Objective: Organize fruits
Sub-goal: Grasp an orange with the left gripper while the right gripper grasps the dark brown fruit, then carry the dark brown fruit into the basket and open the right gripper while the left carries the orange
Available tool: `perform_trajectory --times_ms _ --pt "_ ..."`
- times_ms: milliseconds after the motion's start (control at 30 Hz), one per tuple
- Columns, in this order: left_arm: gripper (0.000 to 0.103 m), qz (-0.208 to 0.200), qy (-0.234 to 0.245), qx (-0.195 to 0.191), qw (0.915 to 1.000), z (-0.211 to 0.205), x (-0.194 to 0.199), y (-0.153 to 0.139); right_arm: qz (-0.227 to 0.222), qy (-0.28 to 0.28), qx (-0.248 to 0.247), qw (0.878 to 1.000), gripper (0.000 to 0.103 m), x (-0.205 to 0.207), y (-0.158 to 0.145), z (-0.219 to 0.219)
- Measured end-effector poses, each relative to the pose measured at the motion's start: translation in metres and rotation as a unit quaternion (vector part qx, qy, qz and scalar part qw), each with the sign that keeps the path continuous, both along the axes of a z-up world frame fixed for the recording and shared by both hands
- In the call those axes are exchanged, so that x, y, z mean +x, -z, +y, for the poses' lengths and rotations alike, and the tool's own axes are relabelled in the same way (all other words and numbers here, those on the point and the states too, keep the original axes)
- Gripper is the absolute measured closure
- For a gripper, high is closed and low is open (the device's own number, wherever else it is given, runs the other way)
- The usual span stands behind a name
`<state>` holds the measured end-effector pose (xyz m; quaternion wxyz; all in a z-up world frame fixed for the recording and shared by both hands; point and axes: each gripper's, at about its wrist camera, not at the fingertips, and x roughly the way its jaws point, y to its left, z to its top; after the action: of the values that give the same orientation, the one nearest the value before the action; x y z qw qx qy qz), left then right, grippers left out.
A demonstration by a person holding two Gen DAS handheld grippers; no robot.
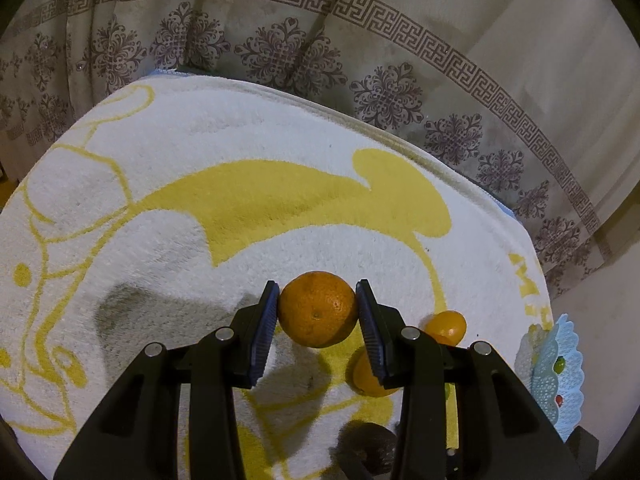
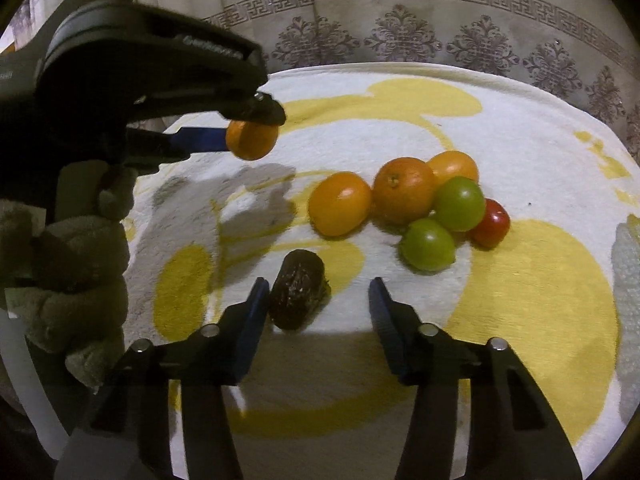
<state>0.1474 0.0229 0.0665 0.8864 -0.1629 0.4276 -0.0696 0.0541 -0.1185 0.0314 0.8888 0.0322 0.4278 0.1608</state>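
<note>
My left gripper (image 1: 317, 308) is shut on an orange (image 1: 317, 309) and holds it above the towel; it also shows in the right wrist view (image 2: 252, 139), where the left gripper (image 2: 256, 128) comes in from the upper left. My right gripper (image 2: 316, 300) is open and empty, low over the towel. A dark brown fruit (image 2: 298, 292) lies just inside its left finger. Beyond it sits a cluster: an orange-yellow fruit (image 2: 340, 204), an orange (image 2: 404, 190), another orange-yellow fruit (image 2: 454, 164), two green fruits (image 2: 459, 203) (image 2: 427, 244) and a red one (image 2: 491, 222).
A white towel with yellow pattern (image 2: 400, 120) covers the table. A patterned curtain (image 1: 280, 40) hangs behind it. A light blue lattice basket (image 1: 554, 376) stands at the table's right edge in the left wrist view. A gloved hand (image 2: 72, 264) holds the left gripper.
</note>
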Motion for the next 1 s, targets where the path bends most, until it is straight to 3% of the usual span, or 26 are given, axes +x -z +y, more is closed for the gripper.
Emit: perform_trajectory --times_ms 100,367,1000 --pt "0.063 -0.002 -0.002 0.000 1.0000 0.001 -0.001 -0.002 0.001 -0.010 0.002 1.000 0.073 -0.003 0.000 0.005" --pt "0.063 -0.014 -0.003 0.004 0.9999 0.001 -0.004 -0.009 -0.003 0.019 0.019 1.000 0.073 -0.009 -0.005 -0.009" --pt "0.063 -0.075 0.030 0.024 0.9964 -0.022 -0.031 -0.044 -0.080 0.133 0.068 0.985 0.073 -0.047 -0.066 -0.082"
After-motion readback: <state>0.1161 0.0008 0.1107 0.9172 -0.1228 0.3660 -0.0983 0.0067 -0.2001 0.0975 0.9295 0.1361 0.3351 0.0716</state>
